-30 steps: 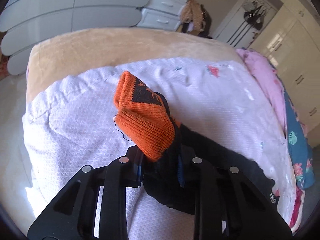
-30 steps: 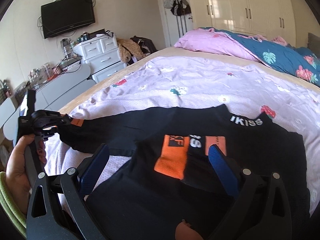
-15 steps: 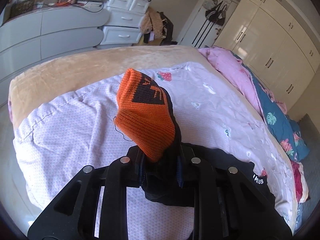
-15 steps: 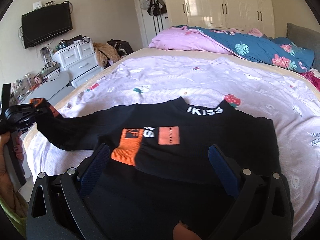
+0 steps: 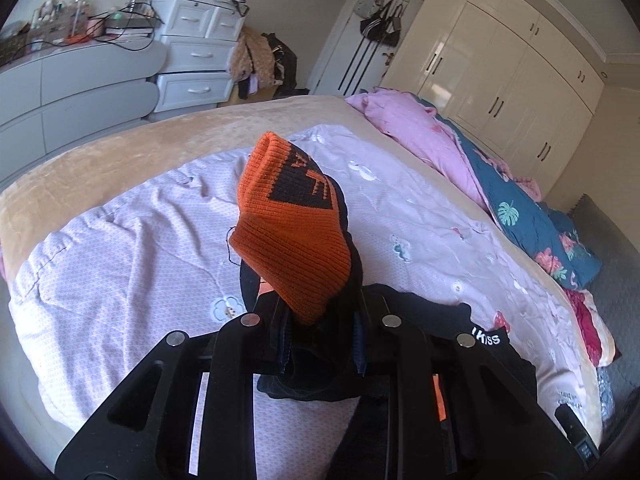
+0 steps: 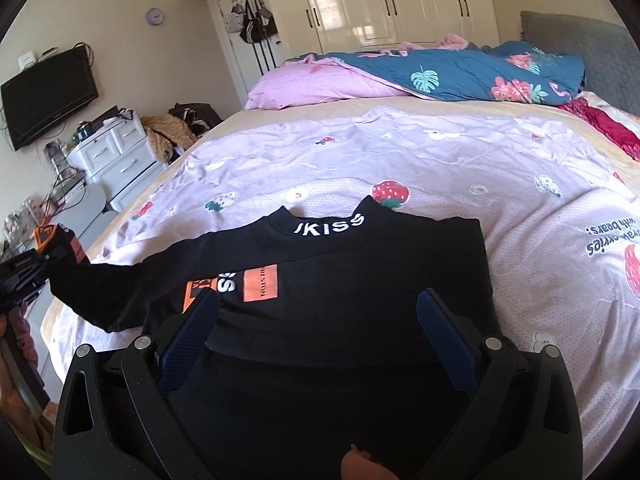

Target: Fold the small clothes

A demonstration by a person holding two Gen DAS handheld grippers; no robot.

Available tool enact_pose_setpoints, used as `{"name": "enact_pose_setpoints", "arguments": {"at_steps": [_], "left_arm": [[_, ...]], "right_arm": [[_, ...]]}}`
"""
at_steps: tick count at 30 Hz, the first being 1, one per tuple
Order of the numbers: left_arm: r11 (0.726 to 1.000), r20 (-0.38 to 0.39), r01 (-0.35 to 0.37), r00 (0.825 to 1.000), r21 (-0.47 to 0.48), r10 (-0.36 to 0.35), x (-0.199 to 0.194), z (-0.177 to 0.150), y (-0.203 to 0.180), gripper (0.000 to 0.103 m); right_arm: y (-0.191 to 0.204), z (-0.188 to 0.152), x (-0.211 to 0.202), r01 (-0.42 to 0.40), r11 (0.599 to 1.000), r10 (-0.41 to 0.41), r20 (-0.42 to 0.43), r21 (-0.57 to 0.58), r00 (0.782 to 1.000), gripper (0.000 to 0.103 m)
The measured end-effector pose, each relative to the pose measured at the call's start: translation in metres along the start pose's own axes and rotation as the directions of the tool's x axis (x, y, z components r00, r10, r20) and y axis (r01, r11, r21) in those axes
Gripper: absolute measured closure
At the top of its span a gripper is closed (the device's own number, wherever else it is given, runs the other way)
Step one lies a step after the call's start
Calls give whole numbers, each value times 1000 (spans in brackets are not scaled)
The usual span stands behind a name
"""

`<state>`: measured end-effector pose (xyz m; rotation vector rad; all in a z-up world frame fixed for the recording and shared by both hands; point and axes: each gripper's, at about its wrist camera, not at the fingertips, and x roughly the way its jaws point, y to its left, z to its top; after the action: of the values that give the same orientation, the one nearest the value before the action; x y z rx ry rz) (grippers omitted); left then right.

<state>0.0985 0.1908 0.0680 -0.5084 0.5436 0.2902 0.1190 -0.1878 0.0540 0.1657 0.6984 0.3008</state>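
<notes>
Bed (image 6: 400, 168): black sweater (image 6: 340, 280) lies flat, collar away from the right wrist view. Its sleeve (image 6: 120, 280), previously slack, is now drawn out sideways off the body, ready to fold inward. Left gripper (image 5: 320, 336) fingers stay clenched on the orange cuff (image 5: 292, 240). Right gripper (image 6: 316, 320) fingers released, hovering over the torso.

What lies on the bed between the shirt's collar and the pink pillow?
Only bare lilac bedspread with printed strawberries, as the right wrist view shows: nothing rests between the black shirt and the pink pillow.
</notes>
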Motion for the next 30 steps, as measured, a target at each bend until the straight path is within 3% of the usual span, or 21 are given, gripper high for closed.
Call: {"name": "enact_pose_setpoints", "arguments": {"at_steps": [5, 10, 18, 30], "left_arm": [[998, 7, 59, 998, 15, -59, -7, 0, -20, 88], [989, 21, 131, 991, 76, -133, -15, 4, -64, 88], [963, -19, 214, 977, 163, -214, -8, -8, -123, 88], [900, -171, 357, 931, 250, -323, 25, -53, -166, 88]], "right_arm": [[-8, 1, 5, -10, 1000, 10, -12, 25, 1000, 5], [-15, -1, 13, -28, 999, 30, -44, 38, 999, 5], [-33, 5, 9, -40, 997, 42, -30, 73, 999, 5], [-79, 15, 1, 17, 983, -17, -5, 185, 1000, 5]]}}
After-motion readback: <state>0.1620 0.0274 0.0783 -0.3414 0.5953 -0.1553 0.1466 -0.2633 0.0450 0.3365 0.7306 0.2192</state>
